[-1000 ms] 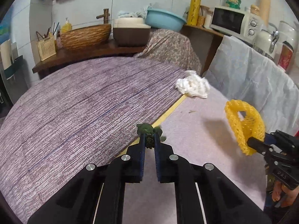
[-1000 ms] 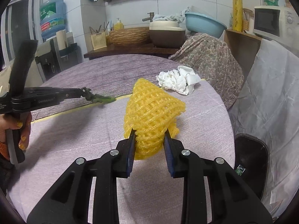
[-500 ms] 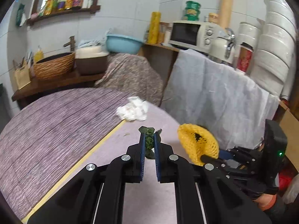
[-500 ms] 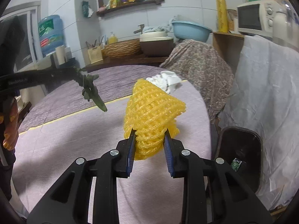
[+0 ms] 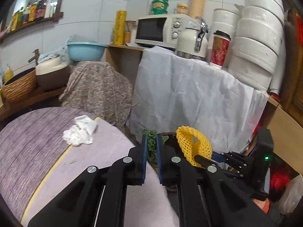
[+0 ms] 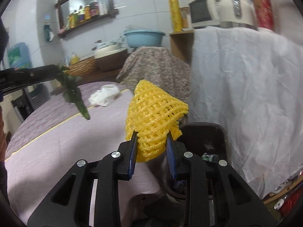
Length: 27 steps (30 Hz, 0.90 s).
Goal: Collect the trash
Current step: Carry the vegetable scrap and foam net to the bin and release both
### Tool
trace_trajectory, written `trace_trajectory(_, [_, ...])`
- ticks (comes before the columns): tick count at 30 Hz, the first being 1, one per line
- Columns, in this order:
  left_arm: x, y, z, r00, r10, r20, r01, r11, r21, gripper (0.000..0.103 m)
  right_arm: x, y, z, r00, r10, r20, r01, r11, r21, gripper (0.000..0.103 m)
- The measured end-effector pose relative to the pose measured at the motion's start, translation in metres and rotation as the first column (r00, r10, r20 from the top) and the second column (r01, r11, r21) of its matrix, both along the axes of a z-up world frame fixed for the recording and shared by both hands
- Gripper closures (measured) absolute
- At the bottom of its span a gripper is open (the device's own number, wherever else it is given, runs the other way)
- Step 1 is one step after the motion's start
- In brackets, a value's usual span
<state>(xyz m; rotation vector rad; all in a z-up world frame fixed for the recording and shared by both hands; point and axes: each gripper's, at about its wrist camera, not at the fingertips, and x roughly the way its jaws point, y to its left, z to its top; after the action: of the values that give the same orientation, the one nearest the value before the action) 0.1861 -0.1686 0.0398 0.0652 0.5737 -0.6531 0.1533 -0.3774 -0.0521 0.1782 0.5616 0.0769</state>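
The green vegetable scrap (image 6: 73,92) hangs from the tip of the left tongs (image 5: 151,147), its long axis running steeply downward, the leafy end pinched at the top and the stalk end pointing down toward the purple cloth of the counter (image 6: 56,147) without touching it. In the left wrist view the same scrap sits squeezed between the two blue pads, which stand nearly together with only the greenery between them, so these tongs are clamped on it. The yellow foam fruit net (image 6: 155,119) is held by the right tongs (image 6: 151,147); it stands like a cone, its narrow closed end pointing up and away from the camera and its wider crumpled base caught between the pads, which are partly apart and press on the foam from both sides. In the left wrist view the net shows its open mouth toward the left tongs and hangs just past the counter's edge. Below and beyond the net stands a dark trash bin (image 6: 208,140), beside the counter and against a white draped cloth (image 6: 246,94); a small bit of litter lies in its bottom. A crumpled white tissue (image 5: 80,132) lies on the counter near its far edge, well apart from both tongs, close to the yellow stripe in the cloth.
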Motion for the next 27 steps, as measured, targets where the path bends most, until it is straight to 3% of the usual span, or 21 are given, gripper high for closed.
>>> trace_trajectory(6, [0.015, -0.047, -0.014, 0.999, -0.044, -0.030, 0.044, 0.999, 0.032, 0.093, 0.022, -0.046, -0.040, 0.991, -0.103, -0.086, 0.104, 0.995, 0.001, 0.074])
trace_trajectory(13, [0.035, -0.095, -0.045, 0.992, -0.079, -0.099, 0.086, 0.994, 0.068, 0.093, 0.036, -0.073, -0.084, 0.973, -0.155, -0.169, 0.160, 0.987, 0.015, 0.074])
trace_trajectory(27, [0.066, -0.168, -0.117, 0.965, -0.110, -0.238, 0.156, 0.971, 0.182, 0.093, 0.044, -0.099, -0.120, 0.947, -0.202, -0.251, 0.211, 0.977, 0.011, 0.074])
